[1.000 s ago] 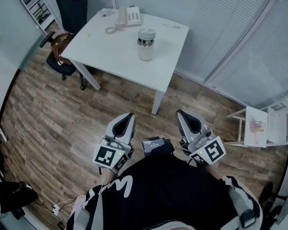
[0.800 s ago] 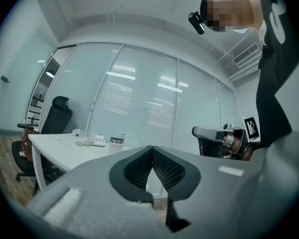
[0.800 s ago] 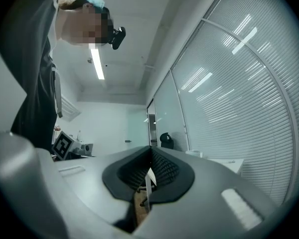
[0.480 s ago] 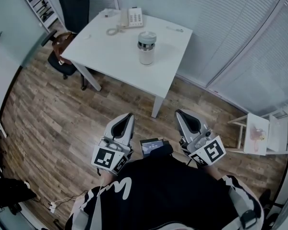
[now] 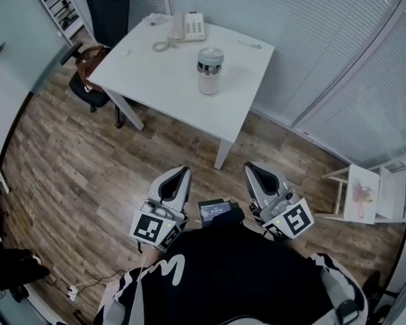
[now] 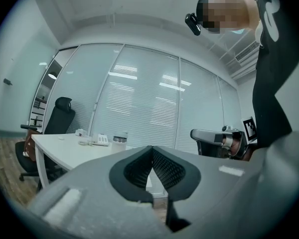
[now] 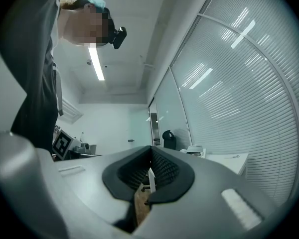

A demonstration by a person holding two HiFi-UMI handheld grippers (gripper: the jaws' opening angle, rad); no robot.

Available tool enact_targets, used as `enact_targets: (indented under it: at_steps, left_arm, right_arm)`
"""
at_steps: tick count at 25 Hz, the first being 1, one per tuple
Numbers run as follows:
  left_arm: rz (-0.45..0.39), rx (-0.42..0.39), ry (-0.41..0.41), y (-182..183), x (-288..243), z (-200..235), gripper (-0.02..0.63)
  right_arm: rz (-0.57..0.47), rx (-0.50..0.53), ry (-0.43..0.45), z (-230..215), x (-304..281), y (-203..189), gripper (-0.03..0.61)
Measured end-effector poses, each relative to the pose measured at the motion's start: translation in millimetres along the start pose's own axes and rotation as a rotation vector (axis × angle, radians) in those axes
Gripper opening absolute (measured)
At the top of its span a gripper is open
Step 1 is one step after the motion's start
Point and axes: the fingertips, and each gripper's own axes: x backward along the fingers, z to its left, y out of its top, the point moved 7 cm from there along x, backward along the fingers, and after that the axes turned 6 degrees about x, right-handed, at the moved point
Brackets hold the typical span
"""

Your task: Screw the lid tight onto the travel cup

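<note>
A white table (image 5: 142,80) stood well ahead of the left gripper (image 5: 178,175) and the right gripper (image 5: 252,170), on a floor (image 5: 88,161) of brown wood planks. Farther ahead and to the left gripper's left was a black office chair (image 5: 108,5), with a shelf unit (image 5: 54,9) near it. Blind-covered glass walls (image 5: 325,46) ran ahead and right of the right gripper, and a small white rack (image 5: 375,185) stood to its right. A strip light (image 7: 95,63) glowed on the ceiling
</note>
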Motion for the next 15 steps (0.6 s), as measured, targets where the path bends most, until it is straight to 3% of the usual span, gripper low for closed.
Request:
enact_targets:
  at_steps: [15]
  left_arm:
    - [0.009,-0.011,0.016,-5.6,2.9,-6.7,0.002]
  right_arm:
    - [-0.003,-0.012,0.016,-8.2,5.4,-4.6,-0.006]
